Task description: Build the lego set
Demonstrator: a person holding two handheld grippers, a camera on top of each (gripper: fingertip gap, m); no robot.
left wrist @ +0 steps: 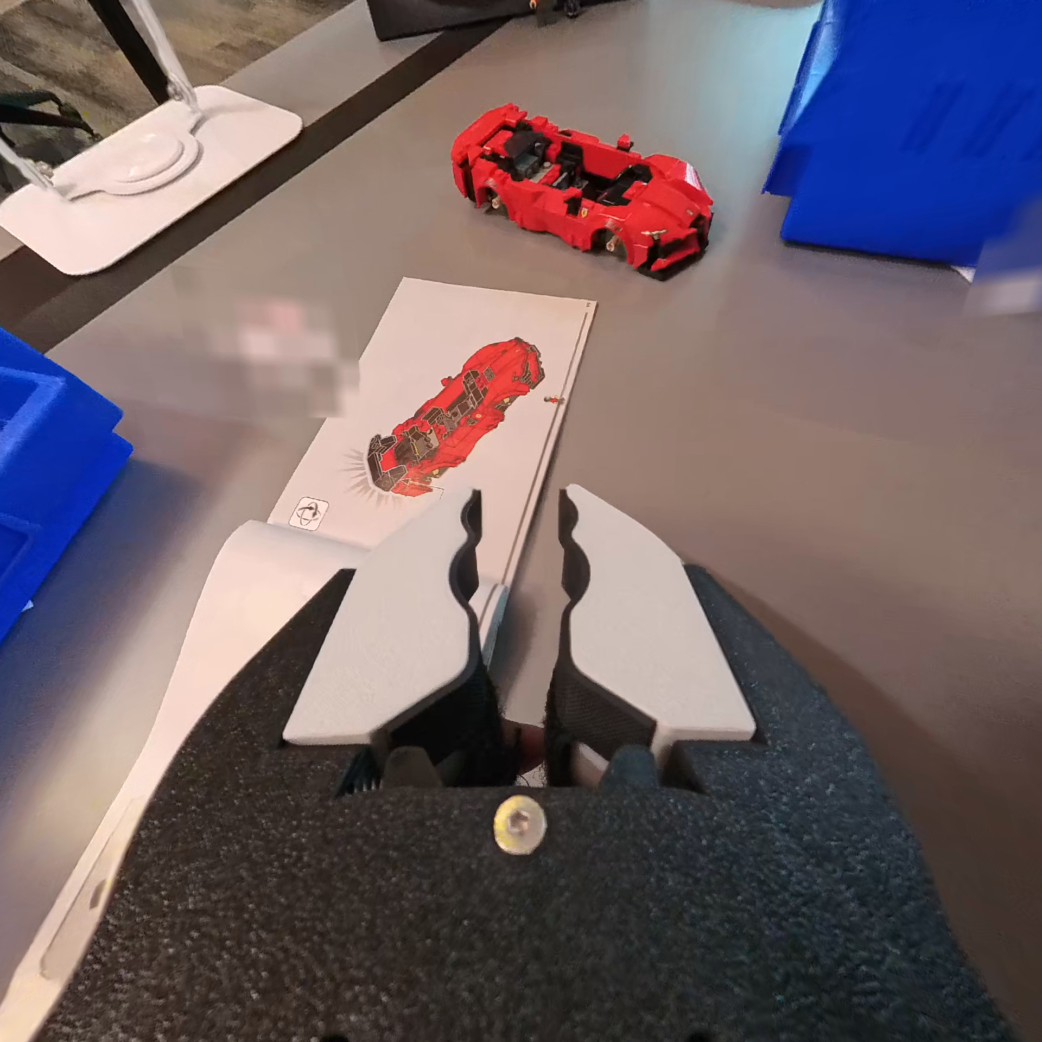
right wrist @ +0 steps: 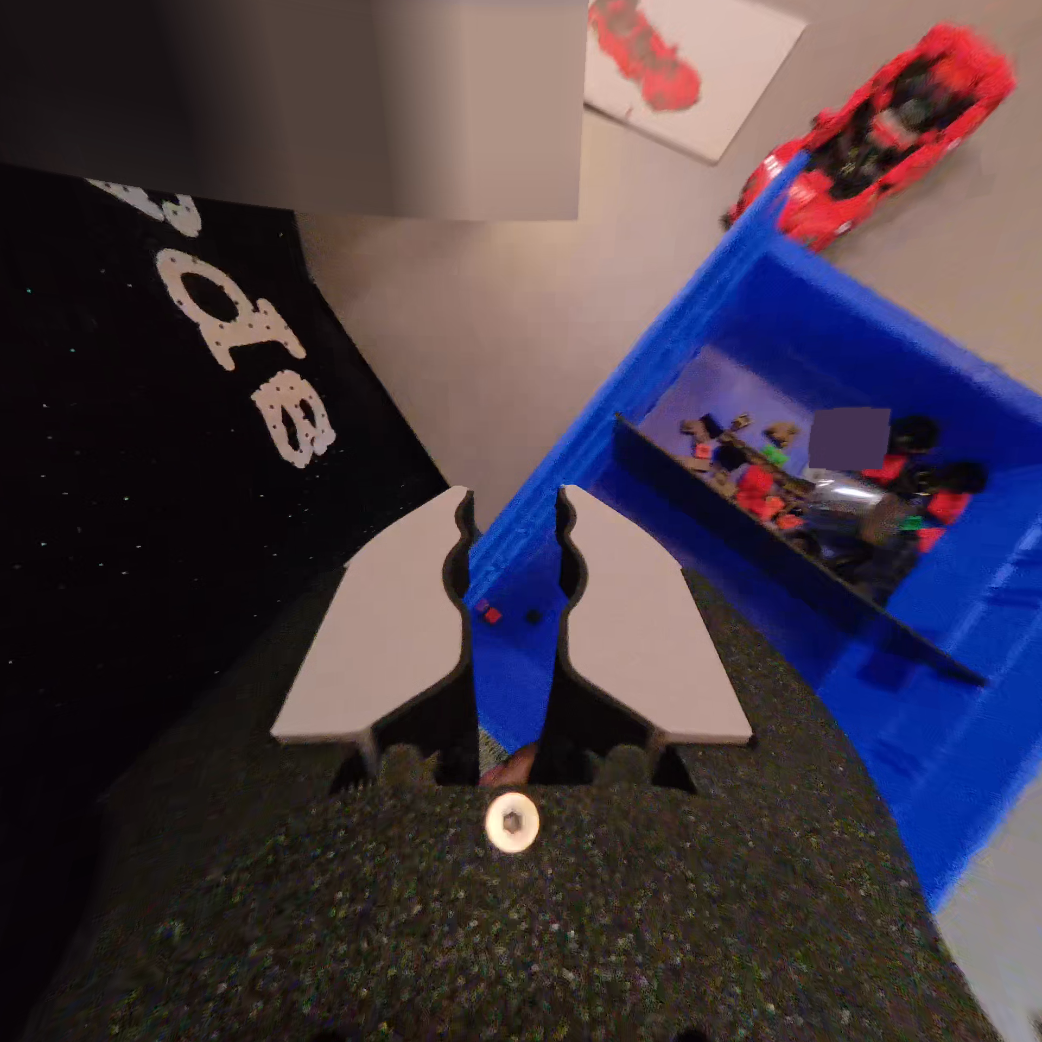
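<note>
A red and black lego car (left wrist: 581, 189), partly built and without wheels, sits on the grey table (left wrist: 789, 451) ahead of my left gripper (left wrist: 519, 499). The left gripper is open and empty, hovering over the near end of an open instruction booklet (left wrist: 451, 406) that pictures the car. My right gripper (right wrist: 514, 496) is open and empty, above the near corner of a blue bin (right wrist: 817, 316). That bin holds loose lego pieces (right wrist: 755, 485) behind a black divider (right wrist: 789, 564). The car (right wrist: 879, 135) and booklet (right wrist: 693, 73) show blurred beyond the bin.
A second blue bin (left wrist: 51, 462) stands at the left and the first bin's wall (left wrist: 913, 129) at the right. A white stand base (left wrist: 152, 169) sits at the far left on the table edge. A person's black garment (right wrist: 141, 451) with white lettering fills the right view's left side. One gripper's finger ends stand about 35 cm off the other's. To reach the car (right wrist: 879, 135) in a straight line is about 25 cm for my left fingers, about 35 cm for my right. My left wrist view (left wrist: 552, 173) looks at it from another angle.
</note>
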